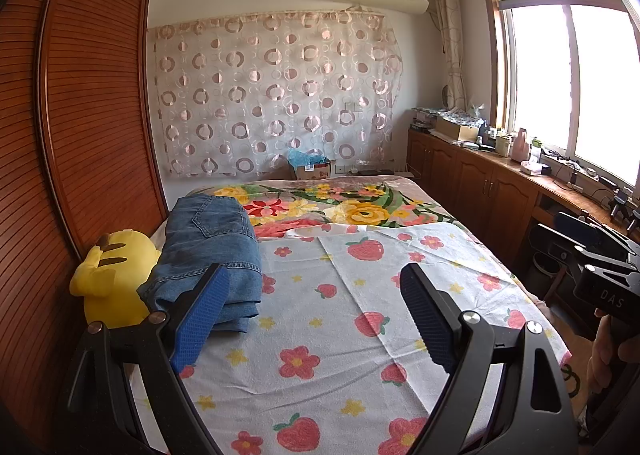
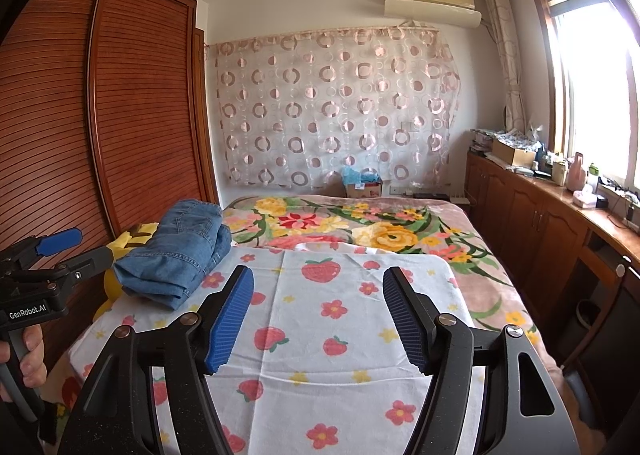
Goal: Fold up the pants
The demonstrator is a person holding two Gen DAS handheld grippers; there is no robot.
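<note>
Jeans [image 1: 208,251], folded into a compact stack, lie at the left edge of the bed on the strawberry-print sheet [image 1: 320,319], touching a yellow plush toy [image 1: 114,275] on their left. Left hand-held gripper [image 1: 314,315]: jaws spread wide, nothing between them; its left pad overlaps the near corner of the stack in view, contact not determinable. Right hand-held gripper [image 2: 318,319]: jaws spread, empty, over bare sheet; jeans [image 2: 176,255] lie ahead and to its left, apart. Floral blanket [image 2: 360,231] covers the far half of the bed.
</note>
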